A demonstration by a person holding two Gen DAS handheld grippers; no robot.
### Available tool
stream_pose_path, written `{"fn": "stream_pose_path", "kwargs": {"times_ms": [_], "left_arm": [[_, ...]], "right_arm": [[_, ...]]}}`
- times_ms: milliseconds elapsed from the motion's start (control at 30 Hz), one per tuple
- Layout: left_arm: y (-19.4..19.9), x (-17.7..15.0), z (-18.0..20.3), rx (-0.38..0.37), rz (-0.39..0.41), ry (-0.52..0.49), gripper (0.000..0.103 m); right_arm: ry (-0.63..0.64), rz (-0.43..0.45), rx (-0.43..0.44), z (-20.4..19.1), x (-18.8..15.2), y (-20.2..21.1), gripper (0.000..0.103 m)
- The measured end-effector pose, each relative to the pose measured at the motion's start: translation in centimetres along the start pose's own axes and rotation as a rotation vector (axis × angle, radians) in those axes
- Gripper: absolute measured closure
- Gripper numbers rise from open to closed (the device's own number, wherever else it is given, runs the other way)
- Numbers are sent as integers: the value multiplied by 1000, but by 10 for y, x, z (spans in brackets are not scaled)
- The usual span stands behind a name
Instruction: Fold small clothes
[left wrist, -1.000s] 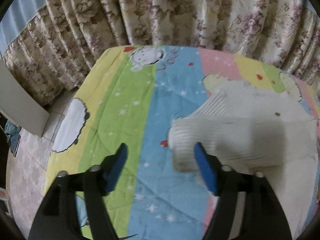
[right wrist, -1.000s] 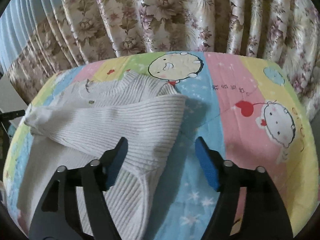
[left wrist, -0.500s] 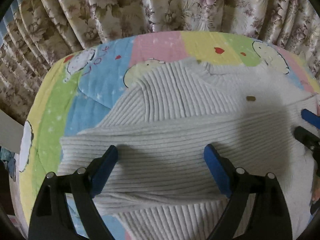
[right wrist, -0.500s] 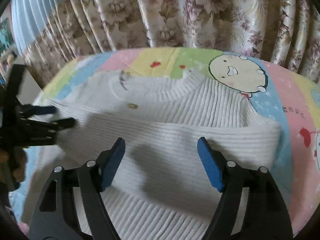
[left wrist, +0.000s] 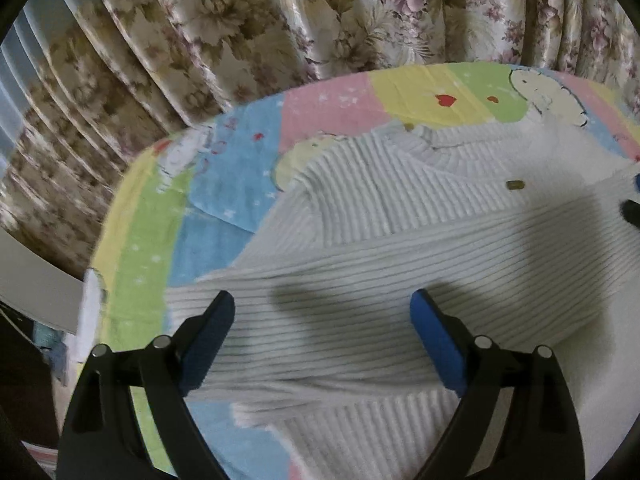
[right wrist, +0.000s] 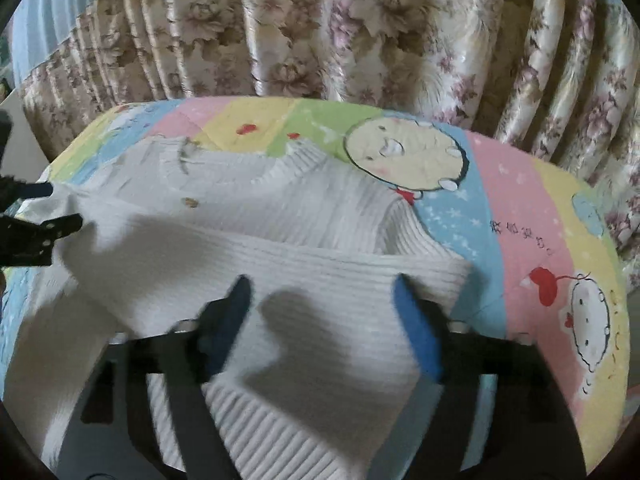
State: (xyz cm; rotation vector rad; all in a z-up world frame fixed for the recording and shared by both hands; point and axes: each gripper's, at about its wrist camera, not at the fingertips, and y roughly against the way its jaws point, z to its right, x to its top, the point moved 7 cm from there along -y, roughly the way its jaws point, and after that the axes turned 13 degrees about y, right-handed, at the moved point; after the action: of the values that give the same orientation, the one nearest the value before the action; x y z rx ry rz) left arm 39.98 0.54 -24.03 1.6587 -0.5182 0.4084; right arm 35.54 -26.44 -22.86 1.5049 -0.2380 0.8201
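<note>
A white ribbed sweater (left wrist: 384, 208) lies flat on a bright cartoon quilt (left wrist: 332, 104), with a sleeve folded across its body as a wide band. My left gripper (left wrist: 322, 320) is open over the left part of this band, near the cuff end (left wrist: 180, 312). My right gripper (right wrist: 320, 312) is open too, over the band's right part on the sweater (right wrist: 320, 208), close to its folded end (right wrist: 452, 280). I cannot tell whether the fingertips touch the knit. The left gripper's fingers (right wrist: 52, 228) show at the left edge of the right wrist view.
Flowered curtains (left wrist: 320, 20) hang right behind the quilt's far edge. A white board (left wrist: 32, 292) stands off the quilt's left side, with floor below it. The quilt (right wrist: 520, 208) lies bare to the right of the sweater. A small brown button (left wrist: 515, 185) sits on the chest.
Both grippers have swung inward from the quilt's sides to over the sweater and come closer to the folded sleeve band. They stay open throughout.
</note>
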Motion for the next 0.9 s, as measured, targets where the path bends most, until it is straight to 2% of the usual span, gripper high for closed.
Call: {"fn": "stream_pose_path", "kwargs": {"times_ms": [200, 333, 533, 600, 700, 800, 900], "left_arm": [[7, -10, -15, 14, -27, 15, 13], [2, -21, -22, 27, -41, 8, 12], [1, -26, -33, -20, -68, 71, 8], [6, -26, -33, -15, -67, 82, 8], [23, -29, -29, -18, -53, 76, 8], [43, -42, -27, -20, -45, 77, 6], [62, -69, -28, -58, -72, 125, 3]], "right_arm": [[120, -4, 11, -44, -6, 15, 17], [198, -90, -47, -47, -28, 3, 17], [101, -106, -14, -19, -46, 6, 16], [87, -86, 11, -22, -42, 19, 14], [53, -36, 46, -30, -38, 42, 3], [-30, -10, 93, -45, -46, 70, 3], [-100, -4, 130, -60, -61, 89, 3]]}}
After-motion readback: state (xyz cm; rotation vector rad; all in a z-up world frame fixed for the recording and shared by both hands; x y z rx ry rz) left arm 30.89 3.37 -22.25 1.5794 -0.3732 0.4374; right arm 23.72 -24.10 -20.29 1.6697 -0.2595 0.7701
